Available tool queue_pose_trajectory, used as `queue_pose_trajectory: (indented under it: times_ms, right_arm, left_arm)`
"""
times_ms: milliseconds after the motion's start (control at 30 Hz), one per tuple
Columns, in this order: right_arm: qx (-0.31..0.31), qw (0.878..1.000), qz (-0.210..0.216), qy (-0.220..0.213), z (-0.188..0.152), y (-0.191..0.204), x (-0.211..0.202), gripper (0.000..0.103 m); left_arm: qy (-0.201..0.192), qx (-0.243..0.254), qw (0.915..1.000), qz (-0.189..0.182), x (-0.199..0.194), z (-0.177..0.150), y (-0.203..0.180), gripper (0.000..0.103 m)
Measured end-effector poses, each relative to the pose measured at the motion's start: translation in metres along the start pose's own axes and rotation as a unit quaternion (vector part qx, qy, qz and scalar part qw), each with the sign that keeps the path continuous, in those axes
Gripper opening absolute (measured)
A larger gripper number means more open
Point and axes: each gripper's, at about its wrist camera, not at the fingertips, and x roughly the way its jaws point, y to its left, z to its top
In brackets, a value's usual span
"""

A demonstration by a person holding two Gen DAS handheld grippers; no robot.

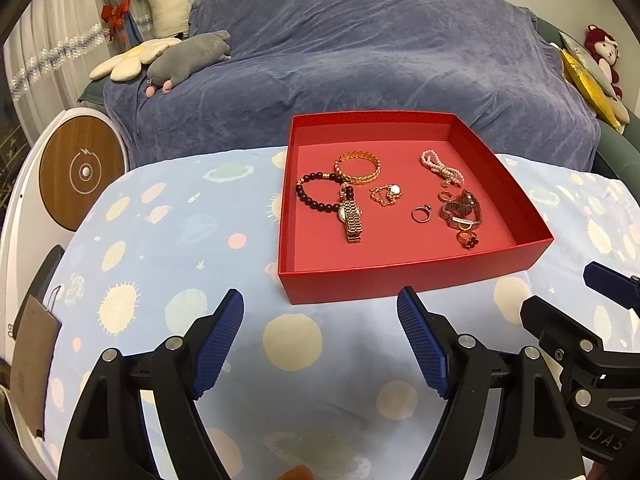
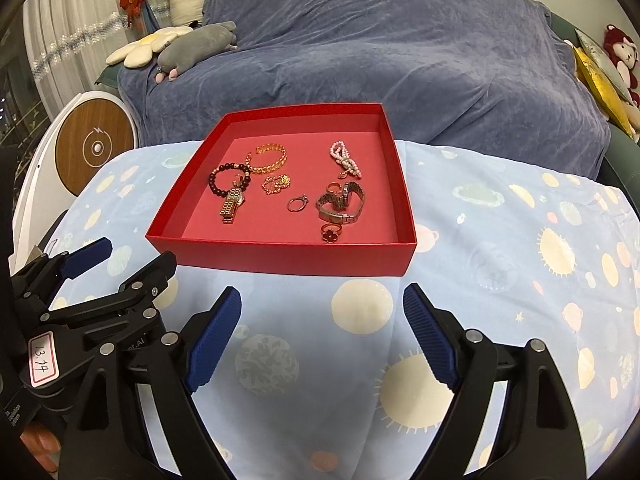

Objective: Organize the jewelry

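Nearest the cameras, the left tool [image 1: 320,338] and the right tool [image 2: 322,336] hung side by side over the planet-print cloth of the counter [image 2: 500,264], each with its blue pads spread wide and nothing between them.

Just beyond, the shallow red box [image 2: 280,254] sat on that cloth, and every piece of jewelry lay loose on its floor. Closest to the front wall were the flower ring [image 2: 331,233] and the gold watch [image 2: 231,205], then the steel watch [image 2: 340,200] curled on its side and the plain ring [image 2: 297,203] lying flat. Farther in lay the dark bead bracelet [image 2: 218,184], the fine chain [image 2: 276,184], the gold bangle [image 2: 268,158] and, toward the back, the pearl strand [image 2: 345,160].

All of it looked light. The rings were probably hard, slick and low, likely to skid; pinching across the band would suit them. The watches seemed stiff enough at the case to grip there. The chain and pearls would likely sag and tangle, so taking them at the bunched middle seemed safest. The bangle offered a rigid rim.
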Motion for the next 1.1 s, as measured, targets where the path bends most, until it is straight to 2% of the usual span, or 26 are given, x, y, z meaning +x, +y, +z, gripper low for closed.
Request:
queue_pose_trajectory:
  times_ms: [567,800,1100]
  right_arm:
    - [0.001,1.0,-0.008,-0.004,-0.0018,0.0007,-0.0017,0.085]
    - [0.012,1.0,-0.008,-0.009,-0.0017,-0.0031,-0.0022,0.091]
    - [0.011,1.0,-0.02,-0.015,-0.0018,-0.0023,-0.0016,0.095]
  left_arm:
    - [-0.002,-0.005,1.0,0.001,-0.0001,0.0,0.0014,0.077]
    - [-0.003,-0.015,0.9999,0.006,-0.0003,0.0007,0.0039,0.086]
    - [0.002,-0.014,0.9999,0.006,0.0001,0.0004,0.0049,0.087]
